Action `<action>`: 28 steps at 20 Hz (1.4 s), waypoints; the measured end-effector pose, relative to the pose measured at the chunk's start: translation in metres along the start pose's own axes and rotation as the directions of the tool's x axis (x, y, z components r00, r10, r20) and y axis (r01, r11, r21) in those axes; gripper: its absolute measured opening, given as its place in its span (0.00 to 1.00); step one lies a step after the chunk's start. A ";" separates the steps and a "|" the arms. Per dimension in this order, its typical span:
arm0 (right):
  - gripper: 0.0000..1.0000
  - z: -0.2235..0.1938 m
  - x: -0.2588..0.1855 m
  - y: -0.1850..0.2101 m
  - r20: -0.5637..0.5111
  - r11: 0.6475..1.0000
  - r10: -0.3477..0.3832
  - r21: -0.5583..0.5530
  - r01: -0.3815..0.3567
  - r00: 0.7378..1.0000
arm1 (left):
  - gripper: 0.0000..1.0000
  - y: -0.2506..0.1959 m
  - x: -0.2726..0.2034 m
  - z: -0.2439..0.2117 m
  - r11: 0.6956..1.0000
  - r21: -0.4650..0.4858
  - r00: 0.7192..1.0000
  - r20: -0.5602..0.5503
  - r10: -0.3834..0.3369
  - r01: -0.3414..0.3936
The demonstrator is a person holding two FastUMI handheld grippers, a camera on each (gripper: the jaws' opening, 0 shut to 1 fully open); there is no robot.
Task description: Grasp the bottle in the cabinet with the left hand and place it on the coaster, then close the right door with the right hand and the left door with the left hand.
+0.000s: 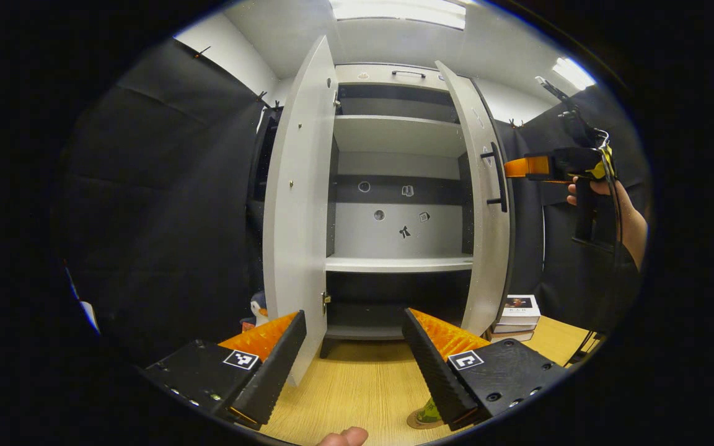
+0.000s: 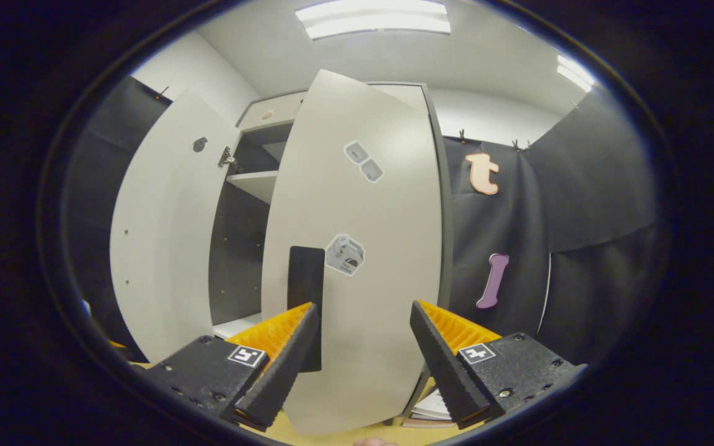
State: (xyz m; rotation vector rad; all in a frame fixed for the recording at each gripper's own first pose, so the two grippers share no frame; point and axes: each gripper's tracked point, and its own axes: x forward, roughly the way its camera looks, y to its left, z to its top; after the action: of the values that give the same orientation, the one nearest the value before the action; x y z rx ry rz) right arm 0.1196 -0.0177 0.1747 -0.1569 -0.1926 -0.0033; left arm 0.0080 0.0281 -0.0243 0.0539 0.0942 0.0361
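Both grippers, left [image 1: 353, 359] and right [image 2: 363, 353], spread and empty; bottle [image 1: 429, 410] on coaster [image 1: 419, 422] at lower centre, placement judged done; right door [image 2: 357, 260] near right gripper, left door [image 1: 298, 210] open, both unclosed.

Right door [image 2: 357, 279] (ajar) before hand-held gripper [image 2: 363, 341]

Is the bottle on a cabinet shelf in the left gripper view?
No, the shelves of the open cabinet hold no bottle.
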 end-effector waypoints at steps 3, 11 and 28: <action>0.99 -0.009 -0.029 -0.008 0.003 0.999 -0.023 0.028 0.023 1.000 | 0.95 -0.005 0.004 0.005 1.000 -0.006 1.000 0.009 -0.016 0.016; 0.99 -0.118 -0.127 -0.010 -0.123 0.993 -0.109 0.029 0.113 0.986 | 0.95 -0.024 0.017 0.003 0.998 -0.010 0.998 -0.011 -0.068 0.068; 0.99 -0.167 -0.150 -0.012 -0.237 0.987 -0.095 0.106 0.123 0.967 | 0.95 0.195 0.034 0.137 0.931 0.018 0.916 0.186 0.354 -0.364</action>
State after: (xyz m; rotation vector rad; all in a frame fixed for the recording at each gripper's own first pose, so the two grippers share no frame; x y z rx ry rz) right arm 0.0044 -0.0574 -0.0142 -0.0247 0.0324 -0.1191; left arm 0.0481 0.2168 0.1201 0.1269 -0.0979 0.3971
